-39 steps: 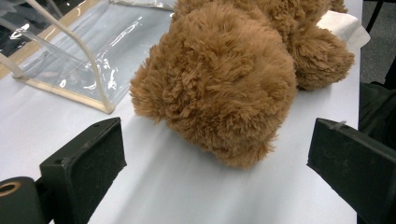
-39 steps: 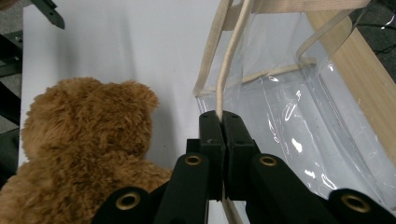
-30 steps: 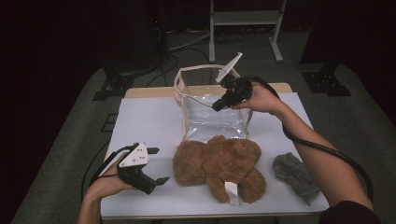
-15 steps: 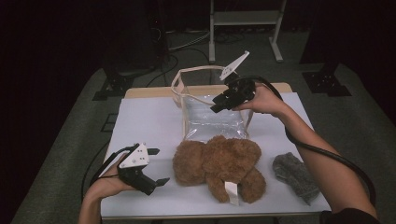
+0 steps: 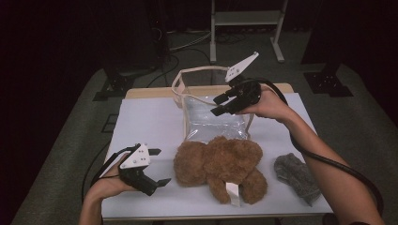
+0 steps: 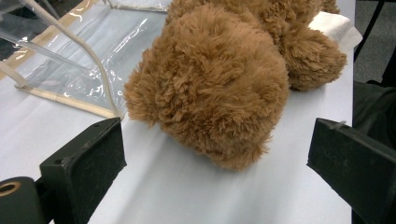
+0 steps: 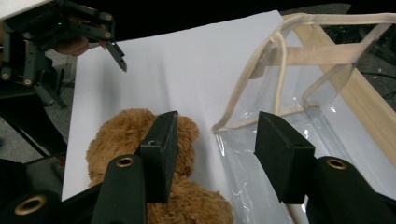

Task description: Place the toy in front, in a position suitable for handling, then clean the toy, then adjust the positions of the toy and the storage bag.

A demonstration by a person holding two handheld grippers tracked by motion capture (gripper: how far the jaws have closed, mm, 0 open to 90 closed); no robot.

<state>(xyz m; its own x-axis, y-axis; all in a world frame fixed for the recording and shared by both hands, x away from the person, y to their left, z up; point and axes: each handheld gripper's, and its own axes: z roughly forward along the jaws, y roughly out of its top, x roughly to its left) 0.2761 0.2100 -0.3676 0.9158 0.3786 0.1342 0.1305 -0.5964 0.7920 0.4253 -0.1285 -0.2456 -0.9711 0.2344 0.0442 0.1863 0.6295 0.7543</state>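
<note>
High view: grey cloth (image 5: 294,177) right of teddy bear (image 5: 219,166), apart.

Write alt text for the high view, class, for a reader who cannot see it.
A fluffy brown teddy bear lies on a white table in front of a clear plastic bag with beige trim. The right gripper hovers open over the bag; the left gripper rests open beside the bear. A grey cloth lies at right.
</note>
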